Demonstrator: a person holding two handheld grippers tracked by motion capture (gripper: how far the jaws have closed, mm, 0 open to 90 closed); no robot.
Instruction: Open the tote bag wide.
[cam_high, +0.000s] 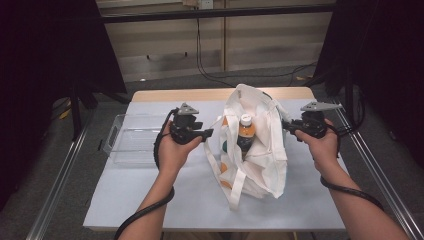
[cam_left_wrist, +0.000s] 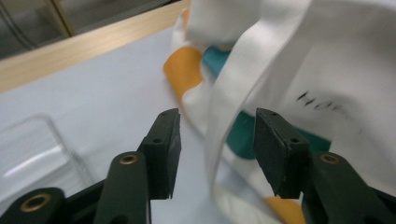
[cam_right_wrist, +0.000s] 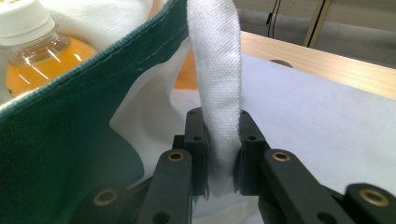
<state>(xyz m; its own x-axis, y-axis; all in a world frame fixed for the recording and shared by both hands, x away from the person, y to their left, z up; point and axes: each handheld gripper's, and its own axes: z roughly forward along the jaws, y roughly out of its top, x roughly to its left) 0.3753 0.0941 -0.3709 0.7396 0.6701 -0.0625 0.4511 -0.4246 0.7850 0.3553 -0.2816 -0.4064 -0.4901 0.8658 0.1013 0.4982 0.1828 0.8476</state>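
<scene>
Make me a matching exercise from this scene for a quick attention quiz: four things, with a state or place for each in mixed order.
Things:
1. left tool
2. right tool
3. bottle
4. clear tray

States or places:
A. standing inside the tote bag
B. shut on a white bag strap
C. on the table's left side
D. open, jaws either side of a strap

Pairs: 1-D, 2-B, 3-A, 4-C
</scene>
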